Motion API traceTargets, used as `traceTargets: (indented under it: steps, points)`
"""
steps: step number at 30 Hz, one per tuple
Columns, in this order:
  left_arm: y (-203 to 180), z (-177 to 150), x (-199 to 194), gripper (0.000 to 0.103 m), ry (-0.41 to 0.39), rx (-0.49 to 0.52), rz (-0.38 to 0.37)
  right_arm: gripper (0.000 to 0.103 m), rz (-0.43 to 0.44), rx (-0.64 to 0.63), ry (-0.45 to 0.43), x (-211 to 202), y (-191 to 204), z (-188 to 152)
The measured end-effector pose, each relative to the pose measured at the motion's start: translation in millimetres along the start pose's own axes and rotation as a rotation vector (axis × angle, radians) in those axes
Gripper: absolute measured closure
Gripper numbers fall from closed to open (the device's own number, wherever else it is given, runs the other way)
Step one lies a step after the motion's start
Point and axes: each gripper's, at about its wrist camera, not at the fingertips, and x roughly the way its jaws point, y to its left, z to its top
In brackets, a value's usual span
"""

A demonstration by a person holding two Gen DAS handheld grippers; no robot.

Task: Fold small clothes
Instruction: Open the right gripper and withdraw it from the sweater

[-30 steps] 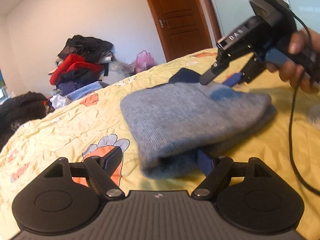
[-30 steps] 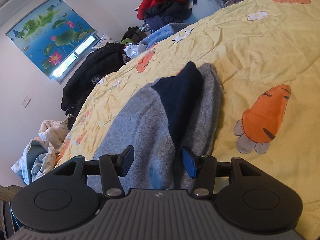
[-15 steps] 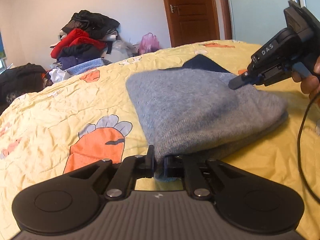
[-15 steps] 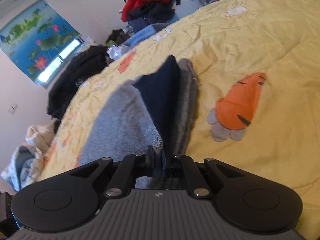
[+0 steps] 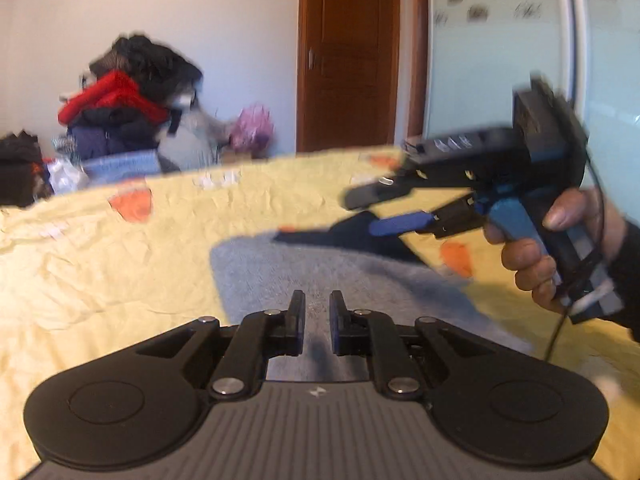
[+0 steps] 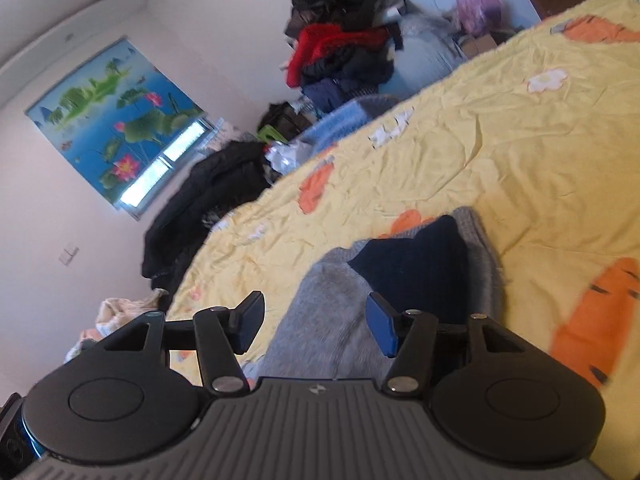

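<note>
Both tools (image 5: 317, 322) lifted off sweater (image 5: 320, 272).

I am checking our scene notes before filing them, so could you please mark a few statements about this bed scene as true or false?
1. The folded grey knitted garment lies on the yellow carrot-print bedsheet. True.
2. The right gripper is clamped on the garment. False: its jaws have just been opening and stand apart, with nothing pinched between them.
3. The brown wooden door behind the bed is closed. True.
4. The pile of clothes with a red piece sits on the bedsheet. False: it stands beyond the bed, against the wall.
5. A dark navy part shows at the garment's far end. True.
</note>
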Motion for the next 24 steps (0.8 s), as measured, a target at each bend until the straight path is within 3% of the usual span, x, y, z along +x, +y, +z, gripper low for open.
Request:
traceTargets:
  steps: [2, 4, 7, 9, 12, 13, 14, 15, 16, 17, 18, 19, 21, 24]
  points:
    - [-2, -3, 28, 0.091, 0.058, 0.006, 0.031, 0.044, -0.094, -0.047, 0.046, 29, -4, 3]
    - [-10, -11, 34, 0.091, 0.035, 0.050, 0.050, 0.057, -0.227, -0.085, 0.059, 48, -14, 1]
    - [-24, -23, 38, 0.092, 0.003, 0.106, 0.102, 0.060, -0.185, -0.054, 0.025, 51, -30, -1]
    - [-25, -21, 42, 0.092, -0.001, 0.105, 0.105, 0.073, -0.187, -0.047, 0.007, 54, -36, -1]
    - [-14, -15, 31, 0.091, -0.005, 0.054, 0.063, 0.070, -0.205, -0.040, 0.010, 53, -34, 1]
    - [-5, -13, 21, 0.090, -0.019, 0.004, 0.027, 0.064, -0.203, -0.022, 0.002, 46, -31, 2]
    - [7, -11, 9, 0.089, -0.038, -0.054, -0.020, 0.050, -0.183, 0.000, -0.031, 32, -29, 1]
    - [19, -11, -3, 0.085, -0.054, -0.111, -0.063, 0.028, -0.154, 0.010, -0.073, 16, -27, -2]
    - [31, -12, -11, 0.064, -0.060, -0.167, -0.098, 0.016, -0.132, 0.015, -0.109, 1, -28, -5]
    - [45, -13, -14, 0.023, -0.049, -0.232, -0.127, 0.001, -0.136, 0.023, -0.125, -10, -30, -8]
    - [59, -15, -13, 0.005, -0.029, -0.312, -0.151, 0.005, -0.152, 0.034, -0.122, -18, -35, -11]
    - [73, -18, -10, 0.001, -0.016, -0.405, -0.172, 0.007, -0.156, 0.052, -0.096, -22, -41, -14]
    - [99, -23, 4, 0.000, 0.036, -0.579, -0.201, 0.014, -0.144, 0.094, -0.038, -23, -54, -20]
    - [122, -30, 32, 0.000, 0.102, -0.795, -0.307, 0.013, -0.090, 0.143, 0.017, -17, -62, -32]
